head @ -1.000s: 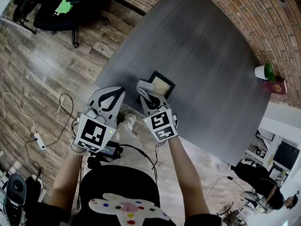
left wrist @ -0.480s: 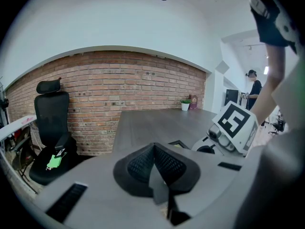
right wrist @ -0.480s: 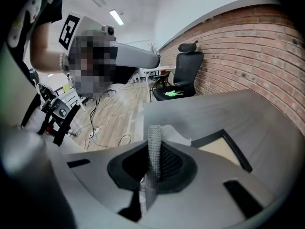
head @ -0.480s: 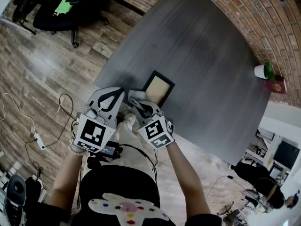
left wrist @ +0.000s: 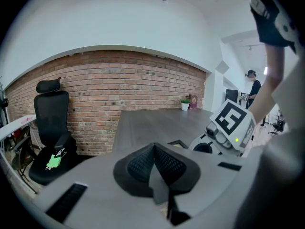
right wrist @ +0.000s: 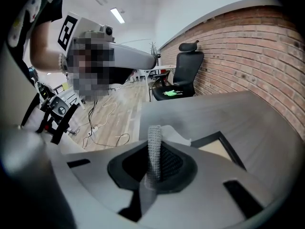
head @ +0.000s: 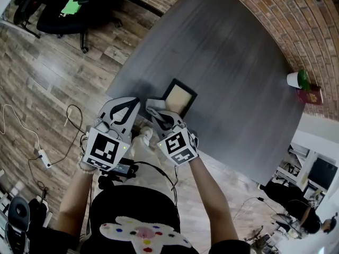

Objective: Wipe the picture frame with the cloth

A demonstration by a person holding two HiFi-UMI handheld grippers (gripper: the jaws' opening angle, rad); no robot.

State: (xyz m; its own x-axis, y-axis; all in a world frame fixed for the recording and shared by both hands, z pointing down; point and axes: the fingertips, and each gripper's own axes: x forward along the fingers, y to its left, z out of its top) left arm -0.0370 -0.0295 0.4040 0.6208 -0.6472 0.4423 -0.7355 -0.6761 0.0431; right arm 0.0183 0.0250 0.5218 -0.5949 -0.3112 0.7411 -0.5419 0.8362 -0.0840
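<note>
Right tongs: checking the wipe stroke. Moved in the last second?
Yes. The right tongs with the cloth pulled back off the picture frame, toward the near edge of the table.

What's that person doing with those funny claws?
A person holds a claw in each hand over a dark grey table. The right claw is shut on a pale grey knitted cloth, by the near corner of a black picture frame with a beige middle lying flat on the table. The left claw is shut and empty, alongside.
</note>
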